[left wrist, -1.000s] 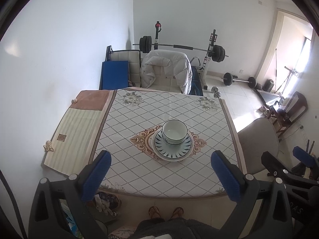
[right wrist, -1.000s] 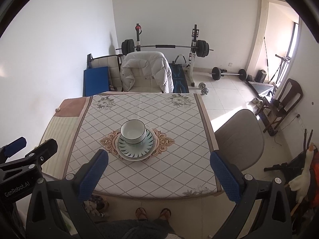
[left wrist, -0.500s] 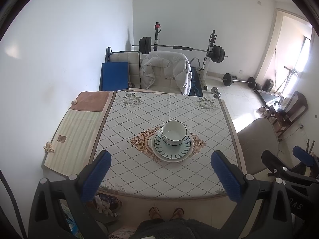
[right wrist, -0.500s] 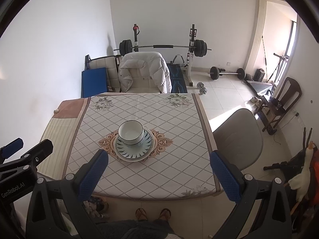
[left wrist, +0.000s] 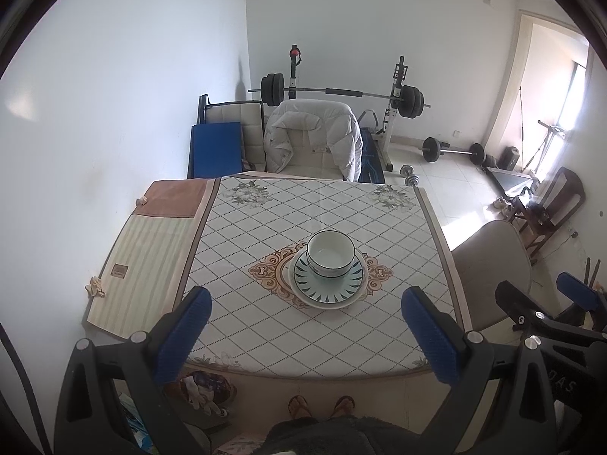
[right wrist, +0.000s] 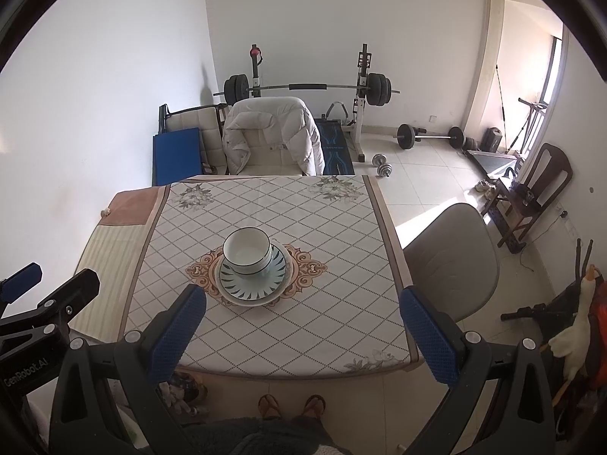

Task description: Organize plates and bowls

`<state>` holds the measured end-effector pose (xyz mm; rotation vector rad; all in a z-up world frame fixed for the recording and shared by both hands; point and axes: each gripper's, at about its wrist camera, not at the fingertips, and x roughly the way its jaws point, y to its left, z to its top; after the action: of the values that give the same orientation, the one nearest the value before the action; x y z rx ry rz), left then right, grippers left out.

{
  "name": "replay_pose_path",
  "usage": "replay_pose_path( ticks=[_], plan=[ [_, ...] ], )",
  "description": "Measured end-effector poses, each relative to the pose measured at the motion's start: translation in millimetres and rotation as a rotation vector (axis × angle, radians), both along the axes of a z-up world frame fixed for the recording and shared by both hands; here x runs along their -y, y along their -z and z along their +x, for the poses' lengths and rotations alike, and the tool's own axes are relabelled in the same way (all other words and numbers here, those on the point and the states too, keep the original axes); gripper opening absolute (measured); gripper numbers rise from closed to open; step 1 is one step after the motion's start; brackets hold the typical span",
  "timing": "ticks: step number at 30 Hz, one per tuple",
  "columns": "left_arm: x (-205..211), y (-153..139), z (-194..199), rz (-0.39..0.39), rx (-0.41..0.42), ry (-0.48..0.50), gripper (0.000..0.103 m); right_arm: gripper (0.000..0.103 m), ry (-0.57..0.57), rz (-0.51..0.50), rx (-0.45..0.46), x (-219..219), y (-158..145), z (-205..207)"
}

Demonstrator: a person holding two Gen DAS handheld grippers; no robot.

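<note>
A white bowl with a dark rim (left wrist: pixel 330 254) (right wrist: pixel 247 252) stands on a patterned plate (left wrist: pixel 328 282) (right wrist: pixel 253 278), which lies on a larger white plate, in the middle of the table (left wrist: pixel 265 235) (right wrist: pixel 322 235). My left gripper (left wrist: pixel 307 335) is open and empty, high above the table's near edge. My right gripper (right wrist: pixel 303 335) is open and empty at about the same height, to the right of the left one. Each gripper shows at the edge of the other's view.
A chair with a white jacket (left wrist: pixel 313 136) stands at the table's far side and a grey chair (right wrist: pixel 451 261) at its right. A folded striped cloth (left wrist: pixel 148 258) lies on the table's left part. Weights and a barbell rack (right wrist: pixel 303 87) stand behind. My feet (left wrist: pixel 322 405) show below.
Both grippers have risen and drawn back a little from the table; the plates and bowl look slightly smaller. Nothing on the table has moved.
</note>
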<state>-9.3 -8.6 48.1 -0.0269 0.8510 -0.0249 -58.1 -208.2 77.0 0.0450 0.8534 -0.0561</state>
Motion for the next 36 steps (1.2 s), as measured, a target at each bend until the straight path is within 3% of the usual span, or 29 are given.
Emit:
replay_pose_path(
  ticks=[36],
  plan=[
    [4.9, -6.6, 0.6, 0.015, 0.015, 0.022, 0.103, 0.103, 0.013, 0.010, 0.012, -1.0, -3.4, -2.5]
  ],
)
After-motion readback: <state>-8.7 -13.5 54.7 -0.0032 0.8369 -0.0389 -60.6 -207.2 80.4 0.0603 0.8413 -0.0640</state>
